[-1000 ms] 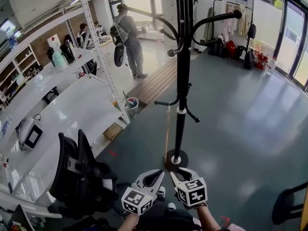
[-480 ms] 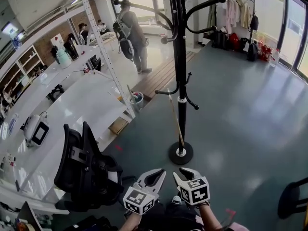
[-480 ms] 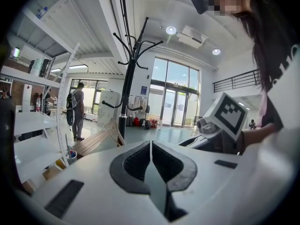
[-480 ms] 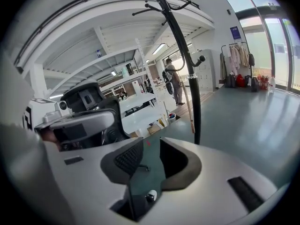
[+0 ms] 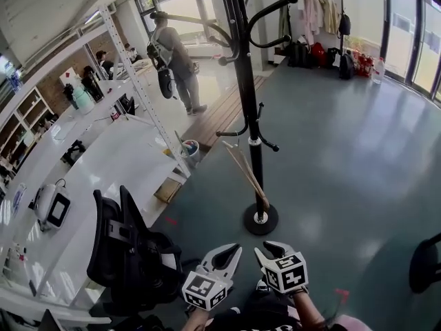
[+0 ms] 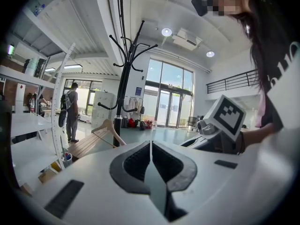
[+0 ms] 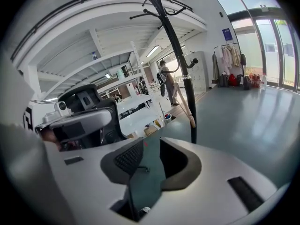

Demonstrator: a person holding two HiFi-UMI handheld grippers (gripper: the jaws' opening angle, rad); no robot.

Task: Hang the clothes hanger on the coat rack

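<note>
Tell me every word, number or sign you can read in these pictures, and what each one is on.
No text can be read with certainty.
Blue sign on the far wall: too small to read.
Dark print on the person's white top: cut off by the picture's edge, unreadable.
Left tongs and right tongs: only black-and-white square patterns, no letters or numbers.
</note>
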